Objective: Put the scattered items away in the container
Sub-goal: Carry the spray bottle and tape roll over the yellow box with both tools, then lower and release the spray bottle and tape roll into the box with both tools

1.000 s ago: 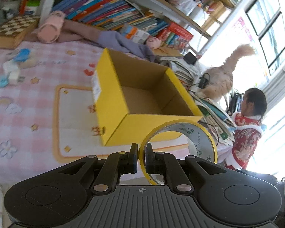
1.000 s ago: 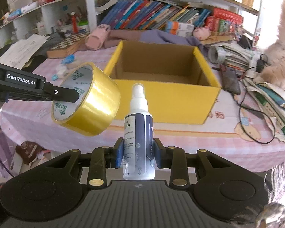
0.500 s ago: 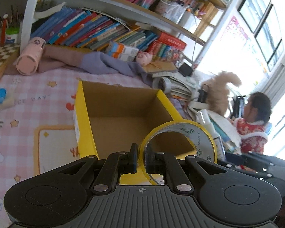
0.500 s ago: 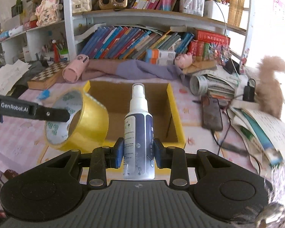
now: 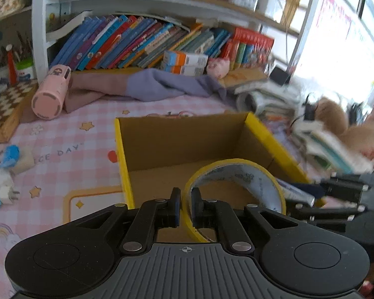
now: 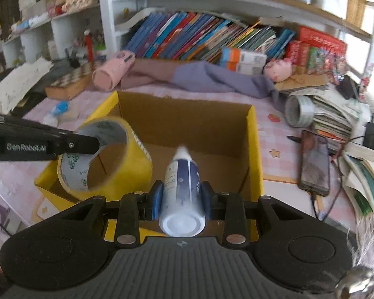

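Pinching the wall of a yellow tape roll (image 5: pixel 236 172), the left claw (image 5: pixel 185 200) is holding it over the open yellow box (image 6: pixel 255 154) on the pink-checked counter (image 5: pixel 62 137). The right claw (image 6: pixel 182 196) is gripping a white-and-navy spray bottle (image 6: pixel 182 182), tipped nozzle-forward above the box's interior.

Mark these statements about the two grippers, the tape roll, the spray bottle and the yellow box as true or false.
1. The left gripper pinches the wall of the tape roll. True.
2. The right gripper is open with nothing in it. False: its jaws clamp a spray bottle.
3. The yellow box already holds several items. False: its visible floor is bare.
4. The bottle's nozzle points away from the camera, over the box. True.
5. The pink cup stands upright. False: it lies on its side.
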Motion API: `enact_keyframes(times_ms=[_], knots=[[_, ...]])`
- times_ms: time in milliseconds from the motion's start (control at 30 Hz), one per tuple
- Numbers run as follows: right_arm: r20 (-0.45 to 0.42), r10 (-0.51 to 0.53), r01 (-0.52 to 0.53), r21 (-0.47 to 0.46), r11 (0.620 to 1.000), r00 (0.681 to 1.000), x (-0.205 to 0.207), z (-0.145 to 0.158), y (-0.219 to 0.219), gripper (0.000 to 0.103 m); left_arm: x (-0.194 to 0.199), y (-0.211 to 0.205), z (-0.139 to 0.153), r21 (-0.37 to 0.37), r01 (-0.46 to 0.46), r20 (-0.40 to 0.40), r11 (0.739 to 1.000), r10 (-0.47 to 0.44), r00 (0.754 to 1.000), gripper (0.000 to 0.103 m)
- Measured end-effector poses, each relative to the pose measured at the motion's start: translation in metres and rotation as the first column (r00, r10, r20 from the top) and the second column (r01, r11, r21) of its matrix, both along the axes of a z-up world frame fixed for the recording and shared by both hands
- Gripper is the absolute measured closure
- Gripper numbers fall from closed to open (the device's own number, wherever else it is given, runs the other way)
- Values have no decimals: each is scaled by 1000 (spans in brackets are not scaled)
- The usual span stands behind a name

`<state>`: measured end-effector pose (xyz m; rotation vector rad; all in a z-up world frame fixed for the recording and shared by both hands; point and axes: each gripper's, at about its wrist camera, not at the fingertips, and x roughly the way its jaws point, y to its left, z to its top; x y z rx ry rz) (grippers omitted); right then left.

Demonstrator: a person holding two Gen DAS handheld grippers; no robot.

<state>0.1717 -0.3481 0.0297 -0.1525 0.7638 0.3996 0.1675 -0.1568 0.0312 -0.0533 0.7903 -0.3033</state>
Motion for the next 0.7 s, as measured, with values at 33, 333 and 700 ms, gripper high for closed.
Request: enact_keyframes(times_ms=[33,333,700], knots=[[-13,10,-11,-5,1000,1000,4,-5,1,73,2,-2,-4,7,1,-12,1000,-1,1000,95],[-88,74,-71,32,997,993,29,-24,1,73,19,-15,-24,132,10,-31,991,-6,1000,95],[-158,75,-57,112,992,985,41,-28,-6,73,21,-26,-26,229,43,-25,972,-38,999,93]])
